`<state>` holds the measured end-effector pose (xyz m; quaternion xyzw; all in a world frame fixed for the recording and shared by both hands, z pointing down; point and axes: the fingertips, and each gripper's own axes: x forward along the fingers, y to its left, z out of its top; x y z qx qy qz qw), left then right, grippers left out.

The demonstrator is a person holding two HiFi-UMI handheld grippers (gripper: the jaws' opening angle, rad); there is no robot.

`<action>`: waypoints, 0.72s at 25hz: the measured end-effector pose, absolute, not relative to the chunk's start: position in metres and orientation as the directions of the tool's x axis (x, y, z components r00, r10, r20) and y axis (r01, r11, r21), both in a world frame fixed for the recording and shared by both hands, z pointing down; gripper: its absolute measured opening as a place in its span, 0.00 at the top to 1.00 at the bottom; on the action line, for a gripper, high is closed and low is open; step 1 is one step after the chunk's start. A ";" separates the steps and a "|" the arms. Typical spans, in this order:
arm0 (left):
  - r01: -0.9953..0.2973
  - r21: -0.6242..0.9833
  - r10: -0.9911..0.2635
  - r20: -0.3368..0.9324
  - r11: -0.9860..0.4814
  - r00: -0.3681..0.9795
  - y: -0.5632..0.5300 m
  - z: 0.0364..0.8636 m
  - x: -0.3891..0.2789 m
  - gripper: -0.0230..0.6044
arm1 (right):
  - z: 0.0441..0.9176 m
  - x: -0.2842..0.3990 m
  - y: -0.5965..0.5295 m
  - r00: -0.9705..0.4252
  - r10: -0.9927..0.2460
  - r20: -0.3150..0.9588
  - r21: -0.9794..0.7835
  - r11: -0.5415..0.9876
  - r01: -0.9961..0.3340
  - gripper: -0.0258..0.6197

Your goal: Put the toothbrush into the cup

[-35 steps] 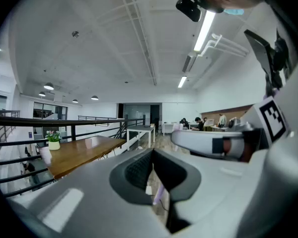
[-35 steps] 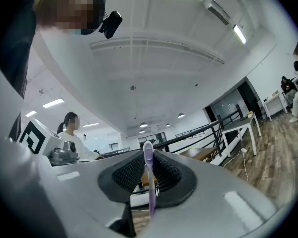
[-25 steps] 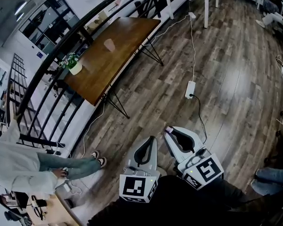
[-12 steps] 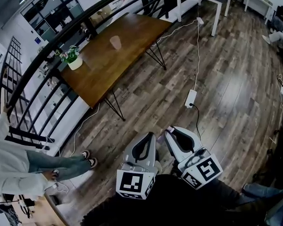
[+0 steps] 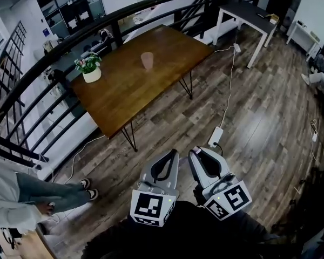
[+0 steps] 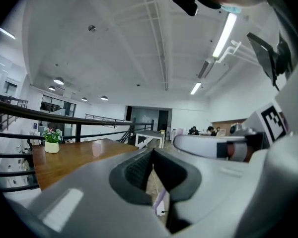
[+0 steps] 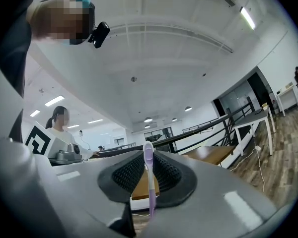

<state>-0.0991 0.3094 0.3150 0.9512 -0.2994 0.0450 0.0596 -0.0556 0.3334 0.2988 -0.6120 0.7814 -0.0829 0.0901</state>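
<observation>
Toothbrush (image 7: 150, 182), lilac with a pale head, is pinched between the ribbed pads of our right gripper (image 5: 201, 151). The jaws are closed narrowly on its handle, and the head sticks out past them. In the head view we see only a small lilac end of it beside that gripper's tip. Just to the left, our left gripper (image 5: 173, 154) has its jaws drawn together with only a thin slit between the pads and nothing held in them. Both grippers are carried low in front of us, side by side, above the wooden floor (image 5: 259, 117).

We see the cup (image 5: 147, 60), a pale pink tumbler, standing upright well ahead of us on the brown wooden table (image 5: 129, 93), well apart from both grippers. A potted plant (image 5: 88, 69) sits near the table's left end, apart from the cup. A dark railing (image 5: 38, 72) curves behind the table. On the floor between the table and us lies a white power strip (image 5: 215, 136) with its cable. At the far left a person (image 5: 21, 198) stands by the railing, and a white table (image 5: 245, 15) stands farther back on the right.
</observation>
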 end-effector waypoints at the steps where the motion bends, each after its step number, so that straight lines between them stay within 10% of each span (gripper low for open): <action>1: -0.573 0.087 -0.563 0.119 -0.815 0.818 0.301 0.316 -0.102 0.95 | 0.299 -0.060 0.326 -0.236 -0.971 -0.043 -0.239 0.239 -0.941 0.87; 18: -0.575 0.118 -0.544 0.220 -0.809 0.810 0.203 0.345 -0.062 0.95 | 0.321 -0.015 0.224 -0.225 -0.974 -0.003 -0.296 0.216 -0.930 0.87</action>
